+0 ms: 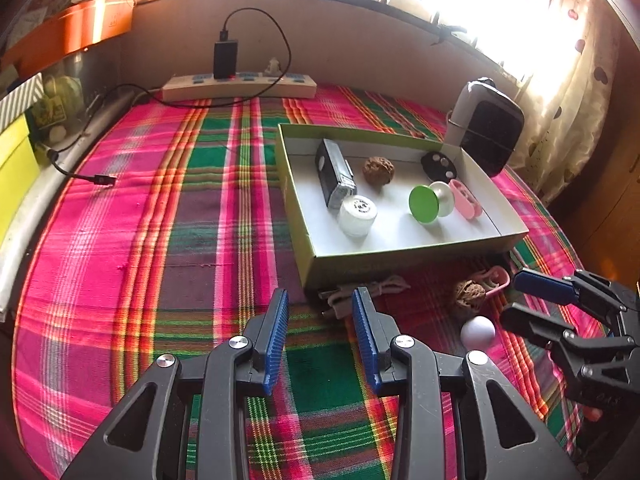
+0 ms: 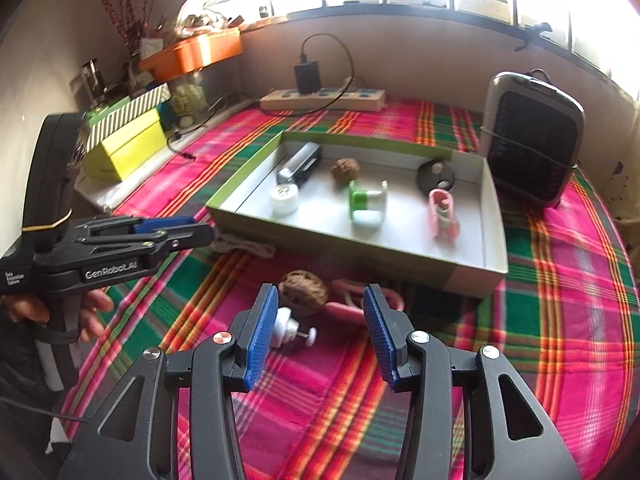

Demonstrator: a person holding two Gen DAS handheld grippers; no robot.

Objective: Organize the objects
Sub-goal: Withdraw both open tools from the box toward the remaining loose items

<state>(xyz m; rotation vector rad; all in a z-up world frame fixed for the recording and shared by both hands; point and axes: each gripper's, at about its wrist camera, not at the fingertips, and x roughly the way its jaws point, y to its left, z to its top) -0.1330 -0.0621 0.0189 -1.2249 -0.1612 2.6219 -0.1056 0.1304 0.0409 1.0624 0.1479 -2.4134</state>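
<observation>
A green-rimmed white box (image 1: 400, 252) (image 2: 360, 252) holds a black device, a walnut, a white cap, a green-and-white spool, a pink clip and a black disc. In front of it on the plaid cloth lie a walnut (image 1: 469, 295) (image 2: 304, 292), a white knob (image 1: 477, 332) (image 2: 290, 330), a pink clip (image 1: 496, 278) (image 2: 352, 300) and a grey cable (image 1: 360, 294) (image 2: 244, 246). My left gripper (image 1: 320, 300) is open and empty, just short of the cable. My right gripper (image 2: 320, 300) is open and empty, above the knob and walnut; it also shows in the left wrist view (image 1: 520, 300).
A power strip with a charger (image 1: 240, 84) (image 2: 324, 98) lies at the back wall. A black-and-grey heater (image 1: 486, 128) (image 2: 532, 136) stands right of the box. Yellow and striped boxes (image 2: 128, 136) and an orange tray (image 2: 192, 54) are stacked at the left.
</observation>
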